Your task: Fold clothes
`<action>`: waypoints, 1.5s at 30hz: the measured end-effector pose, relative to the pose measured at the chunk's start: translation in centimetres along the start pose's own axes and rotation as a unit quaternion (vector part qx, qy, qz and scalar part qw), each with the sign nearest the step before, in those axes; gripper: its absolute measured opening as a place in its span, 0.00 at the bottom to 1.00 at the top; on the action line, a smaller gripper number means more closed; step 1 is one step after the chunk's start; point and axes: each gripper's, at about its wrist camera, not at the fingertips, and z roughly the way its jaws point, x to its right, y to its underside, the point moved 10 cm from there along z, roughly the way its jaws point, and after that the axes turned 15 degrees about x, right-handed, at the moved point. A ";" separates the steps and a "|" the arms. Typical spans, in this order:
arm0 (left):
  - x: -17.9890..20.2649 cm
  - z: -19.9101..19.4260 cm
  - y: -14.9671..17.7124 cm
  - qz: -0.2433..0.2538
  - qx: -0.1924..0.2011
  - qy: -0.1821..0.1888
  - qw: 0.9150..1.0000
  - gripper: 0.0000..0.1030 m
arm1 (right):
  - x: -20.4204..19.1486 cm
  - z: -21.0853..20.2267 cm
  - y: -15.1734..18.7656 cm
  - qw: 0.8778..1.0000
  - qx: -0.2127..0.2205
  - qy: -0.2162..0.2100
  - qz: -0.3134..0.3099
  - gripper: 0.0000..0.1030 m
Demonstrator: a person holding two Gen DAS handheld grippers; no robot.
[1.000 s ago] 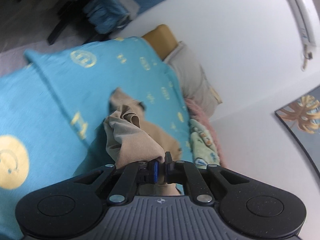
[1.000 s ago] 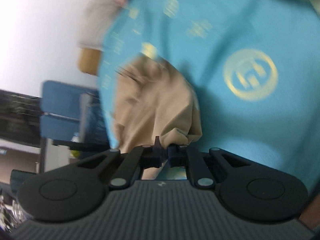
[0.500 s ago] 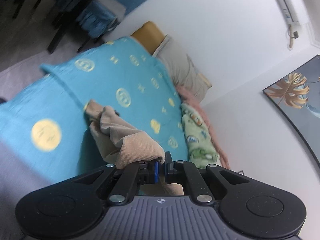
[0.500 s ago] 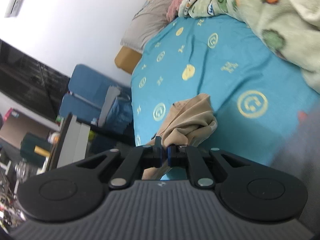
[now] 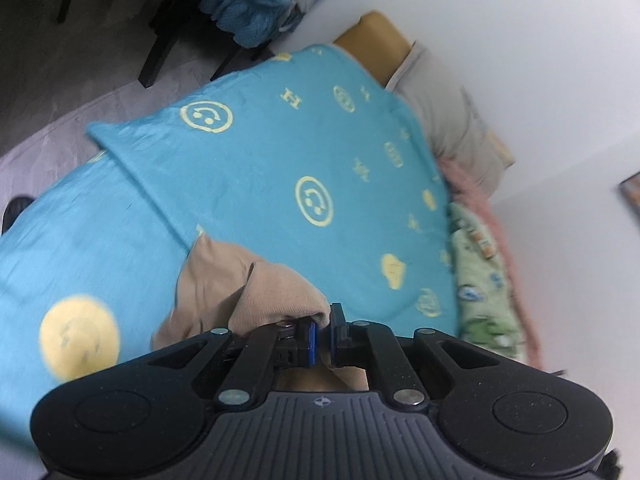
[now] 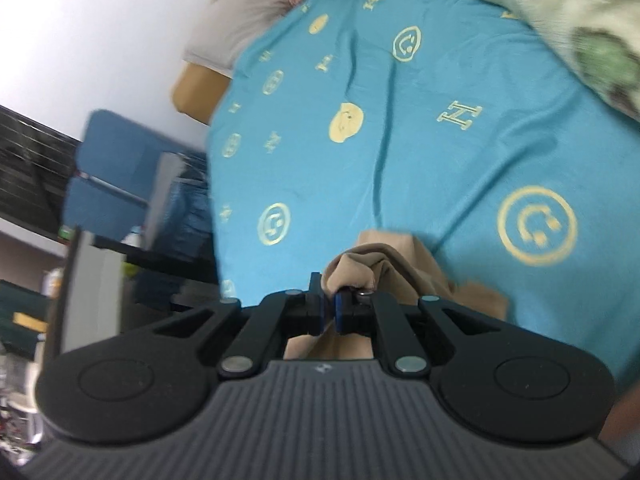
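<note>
A tan ribbed garment (image 5: 240,292) hangs bunched over the blue bedspread (image 5: 248,152), which carries yellow smiley and H prints. My left gripper (image 5: 323,330) is shut on one edge of it, the cloth folding over the left finger. In the right wrist view the same tan garment (image 6: 384,264) bunches up at my right gripper (image 6: 328,309), which is shut on another edge. Most of the cloth drops below both grippers, out of sight.
A beige pillow (image 5: 448,120) and a pink and green patterned blanket (image 5: 480,264) lie along the white wall. A blue chair (image 6: 116,168) and dark table legs (image 5: 160,48) stand on the floor beside the bed.
Both grippers have swung with the garment still held, and the views now look down closer at the bedspread. The cloth sits lower and nearer the bed than before.
</note>
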 end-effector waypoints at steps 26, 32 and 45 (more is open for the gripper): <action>4.7 6.3 1.0 0.243 0.032 0.128 0.961 1.00 | -2.1 3.7 -0.5 0.993 0.008 -0.091 -0.075 0.88; 5.2 4.7 2.7 0.344 0.072 0.104 0.930 1.00 | -3.9 1.7 0.2 0.975 0.044 -0.127 -0.179 0.73; -0.5 11.5 5.5 0.368 -0.012 0.019 0.929 0.94 | -0.3 9.7 4.9 0.950 -0.027 -0.029 -0.311 0.59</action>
